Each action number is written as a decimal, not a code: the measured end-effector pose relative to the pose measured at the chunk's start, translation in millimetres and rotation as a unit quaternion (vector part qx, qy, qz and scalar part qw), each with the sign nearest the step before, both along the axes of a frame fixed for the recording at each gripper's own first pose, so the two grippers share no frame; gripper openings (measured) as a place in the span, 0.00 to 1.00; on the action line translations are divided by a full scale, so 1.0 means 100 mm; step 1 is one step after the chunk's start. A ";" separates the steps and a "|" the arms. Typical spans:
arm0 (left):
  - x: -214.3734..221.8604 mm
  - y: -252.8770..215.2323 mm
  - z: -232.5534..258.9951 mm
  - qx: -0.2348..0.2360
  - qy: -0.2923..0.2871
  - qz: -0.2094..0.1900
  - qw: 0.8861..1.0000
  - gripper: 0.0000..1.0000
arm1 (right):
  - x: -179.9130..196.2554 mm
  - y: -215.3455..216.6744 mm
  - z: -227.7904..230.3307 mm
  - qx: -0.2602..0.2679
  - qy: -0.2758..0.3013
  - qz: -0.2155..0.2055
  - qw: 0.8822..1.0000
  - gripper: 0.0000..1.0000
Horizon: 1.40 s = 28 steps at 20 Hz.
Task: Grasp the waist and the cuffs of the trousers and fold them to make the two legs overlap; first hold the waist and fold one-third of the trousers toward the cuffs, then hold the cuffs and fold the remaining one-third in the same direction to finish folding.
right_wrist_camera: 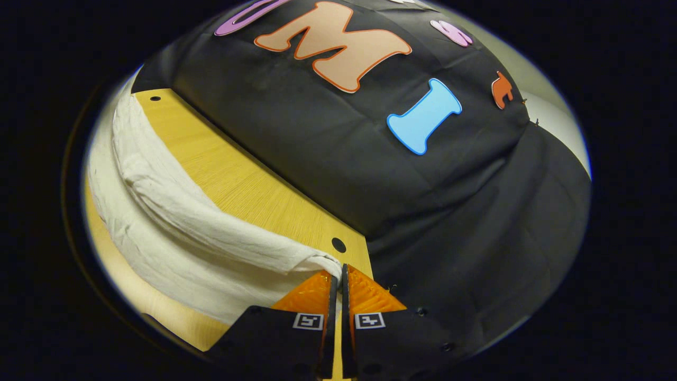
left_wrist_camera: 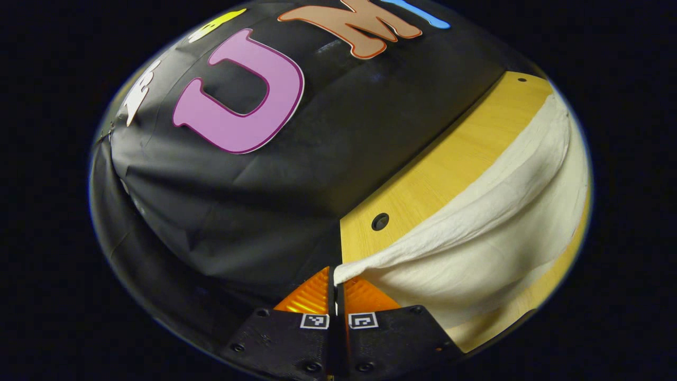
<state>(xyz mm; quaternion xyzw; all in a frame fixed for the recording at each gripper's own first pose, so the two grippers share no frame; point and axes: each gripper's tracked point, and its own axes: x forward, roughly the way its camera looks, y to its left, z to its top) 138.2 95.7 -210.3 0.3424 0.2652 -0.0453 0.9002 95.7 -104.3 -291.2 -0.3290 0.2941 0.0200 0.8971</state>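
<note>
Black cloth forms the booth wall (left_wrist_camera: 275, 201) behind a yellow wooden worktop (left_wrist_camera: 439, 169), which has small round holes near its back edge. White trousers (left_wrist_camera: 492, 233) of a crinkled, lightweight fabric are stretched over the worktop between the two grippers, the cloth sagging in a long curved band with a rolled fold along its upper edge. Part of the fabric is raised off the wood; whether the lower part rests on the surface cannot be told.

Left gripper (left_wrist_camera: 335, 283): fingers pressed together, with one end of the trousers clamped between them at the tips, close to the worktop's corner.

Right gripper (right_wrist_camera: 338, 279): fingers likewise closed tight on the other end of the trousers (right_wrist_camera: 174, 227), the cloth bunching into the pinch just beside a hole in the worktop (right_wrist_camera: 254, 185). The wall (right_wrist_camera: 423, 201) rises directly behind.
</note>
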 end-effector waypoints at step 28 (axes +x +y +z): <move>-0.27 -1.01 0.35 -0.275 -0.077 0.028 0.958 0.95 | -0.56 -0.51 -0.99 0.275 0.076 -0.280 0.917 1.00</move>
